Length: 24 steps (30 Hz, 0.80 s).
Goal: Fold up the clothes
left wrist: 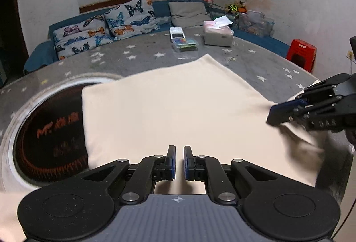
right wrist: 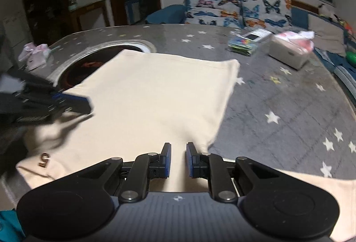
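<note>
Lying flat: your cream garment [left wrist: 178, 108] is spread over the grey star-print table cover [left wrist: 255, 64], one edge covering part of the round inset burner [left wrist: 49, 130]
Garment look: plain cream cloth, smooth across the middle, rumpled and blurred at the near corners
Garment mark: a small brown embroidered mark [right wrist: 44, 158] sits near one corner; you can't read it for certain
Burner writing: orange print, partly "M" then blurred characters
Left gripper [left wrist: 179, 162]: your jaws stand a narrow gap apart over the cloth, gripping nothing
Right gripper [right wrist: 178, 159]: jaws slightly parted above the cloth, holding nothing
</note>
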Available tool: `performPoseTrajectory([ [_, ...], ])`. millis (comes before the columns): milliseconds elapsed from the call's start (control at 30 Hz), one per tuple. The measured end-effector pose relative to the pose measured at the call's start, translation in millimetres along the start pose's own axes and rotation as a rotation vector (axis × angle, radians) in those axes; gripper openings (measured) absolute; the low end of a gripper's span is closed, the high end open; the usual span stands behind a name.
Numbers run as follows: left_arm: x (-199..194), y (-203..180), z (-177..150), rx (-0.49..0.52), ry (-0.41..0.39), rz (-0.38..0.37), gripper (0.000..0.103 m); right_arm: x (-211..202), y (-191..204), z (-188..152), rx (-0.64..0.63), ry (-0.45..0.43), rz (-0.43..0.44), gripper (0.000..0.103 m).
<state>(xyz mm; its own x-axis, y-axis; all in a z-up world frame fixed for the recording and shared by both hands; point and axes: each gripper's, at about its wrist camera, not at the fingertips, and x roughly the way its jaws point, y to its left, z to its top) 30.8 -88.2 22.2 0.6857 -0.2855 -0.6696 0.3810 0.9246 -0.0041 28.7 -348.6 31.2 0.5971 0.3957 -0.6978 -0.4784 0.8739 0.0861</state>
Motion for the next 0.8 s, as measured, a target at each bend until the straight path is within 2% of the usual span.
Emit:
performPoseTrajectory([
  [167, -4.7, 3.1, -9.7, -0.027, 0.011, 0.022, 0.009, -11.9, -2.5, -0.9, 0.027, -0.041, -0.005, 0.014],
  [300, -6.2, 1.1, -9.4, -0.032, 0.011, 0.028, 0.009, -10.0, -8.0, -8.0, 0.042, -0.024, -0.019, 0.014],
  [367, -9.0, -1.3, -7.2, -0.029, 0.005, 0.024, 0.009, -17.7, -10.3, -9.0, 0.064, -0.046, -0.027, 0.014],
  [500, -17.3, -14.9, -0.3, -0.002, -0.03, -0.016, 0.009, -40.6, -18.5, -13.8, 0.096, -0.093, -0.073, 0.023],
  [733, -15.5, -56.7, 6.1, 0.07, -0.036, -0.127, 0.009, -75.2, -68.5, -48.5, 0.269, -0.109, -0.267, 0.025],
  [800, -14.4, -70.1, 5.9, 0.096, -0.032, -0.158, 0.009, -83.3, -81.9, -59.5, 0.314, -0.114, -0.319, 0.031],
])
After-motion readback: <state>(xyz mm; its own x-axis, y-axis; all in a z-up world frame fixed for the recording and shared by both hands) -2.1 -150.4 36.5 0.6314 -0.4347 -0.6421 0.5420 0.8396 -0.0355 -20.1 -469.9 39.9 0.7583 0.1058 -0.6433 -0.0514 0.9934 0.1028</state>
